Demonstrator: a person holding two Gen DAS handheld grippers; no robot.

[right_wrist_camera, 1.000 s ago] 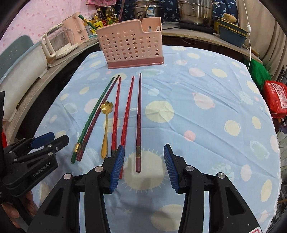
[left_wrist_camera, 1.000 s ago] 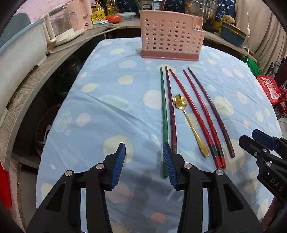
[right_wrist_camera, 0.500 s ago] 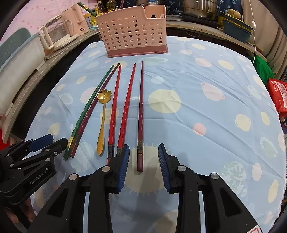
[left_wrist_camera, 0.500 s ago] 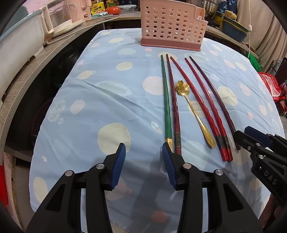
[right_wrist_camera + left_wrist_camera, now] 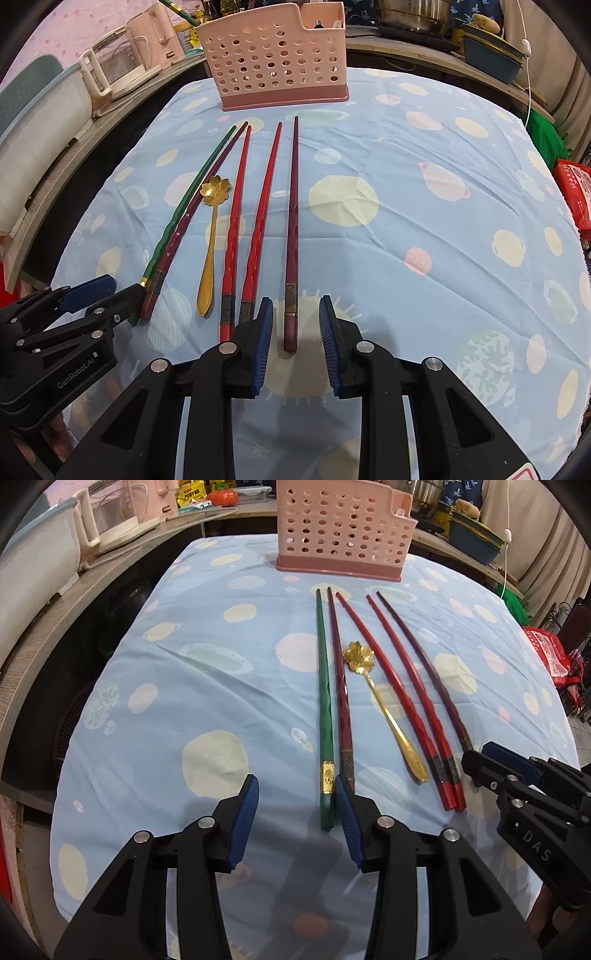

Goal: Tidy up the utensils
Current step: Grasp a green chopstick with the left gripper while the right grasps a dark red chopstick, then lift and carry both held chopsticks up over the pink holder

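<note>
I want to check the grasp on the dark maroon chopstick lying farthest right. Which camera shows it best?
The right wrist view: the dark maroon chopstick lies whole, its butt between the closing, not yet touching pads of the right gripper. In the left wrist view that chopstick runs along the right side, its butt hidden behind the right gripper.

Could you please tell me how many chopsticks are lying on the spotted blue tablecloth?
5, side by side before the pink basket: green chopstick leftmost, dark maroon one touching it, two bright red ones right of the gold spoon, purple-brown one rightmost.

The left gripper reads "GenRobot.AI"; the right gripper, seemingly "DAS".
</note>
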